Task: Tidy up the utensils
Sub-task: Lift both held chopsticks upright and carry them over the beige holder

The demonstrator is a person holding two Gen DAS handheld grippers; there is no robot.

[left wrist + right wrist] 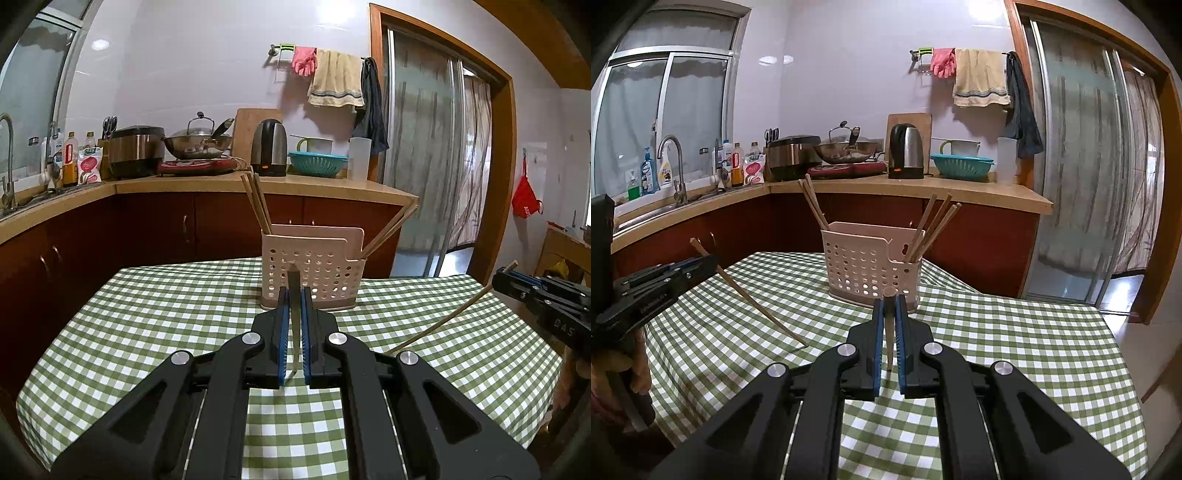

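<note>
Left fingers (294, 295) pinching chopstick (761, 306) tip-down, right fingers (890, 304) clamping another (439, 325) likewise slanted

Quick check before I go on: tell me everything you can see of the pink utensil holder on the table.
The utensil holder is pale pink plastic, its walls perforated with rows of round holes, on a darker base. It stands upright on the green checked tablecloth, ahead of both grippers, touched by neither. A taller back panel rises behind a lower front wall. One bundle of wooden chopsticks leans out at its left end, another bundle at its right end.
</note>
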